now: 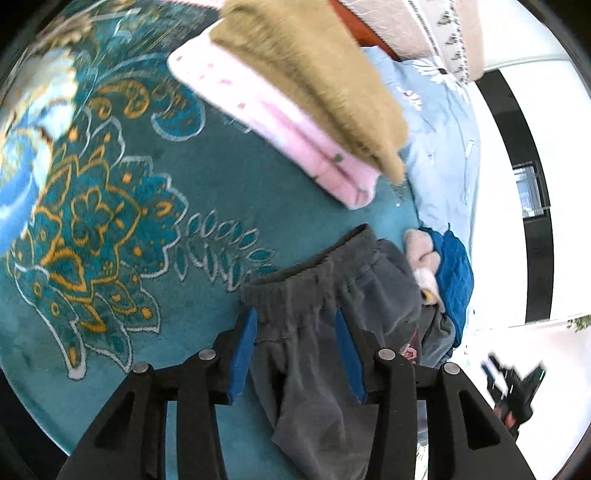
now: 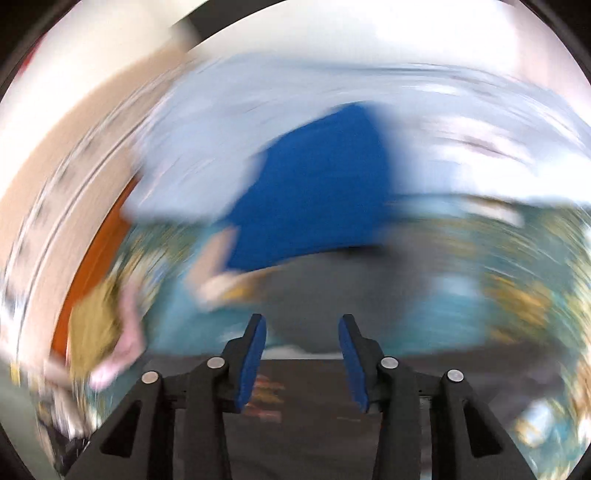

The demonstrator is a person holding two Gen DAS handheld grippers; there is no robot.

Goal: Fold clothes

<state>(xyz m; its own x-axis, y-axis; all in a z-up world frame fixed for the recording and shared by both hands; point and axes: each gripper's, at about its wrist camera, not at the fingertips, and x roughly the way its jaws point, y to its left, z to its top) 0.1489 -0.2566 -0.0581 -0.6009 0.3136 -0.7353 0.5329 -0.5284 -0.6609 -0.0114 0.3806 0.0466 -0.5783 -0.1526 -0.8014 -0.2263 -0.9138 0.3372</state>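
A dark grey garment with an elastic waistband (image 1: pixel 317 317) lies on the teal patterned carpet (image 1: pixel 110 221). My left gripper (image 1: pixel 295 317) is open, its blue pads on either side of the waistband, not closed on it. A folded stack sits beyond: a mustard piece (image 1: pixel 310 74) on a pink one (image 1: pixel 280 125). In the right wrist view, heavily blurred, my right gripper (image 2: pixel 303 325) is open and empty above the grey garment (image 2: pixel 351 295), with a blue garment (image 2: pixel 314 192) behind it. The right gripper also shows in the left wrist view (image 1: pixel 513 387).
A pale blue floral sheet (image 1: pixel 439 140) lies to the right, with a blue garment (image 1: pixel 454 273) and a pinkish piece (image 1: pixel 421 254) at its edge. A patterned beige cushion (image 1: pixel 436 29) and orange edge sit at the back. White floor (image 1: pixel 502 221) lies to the right.
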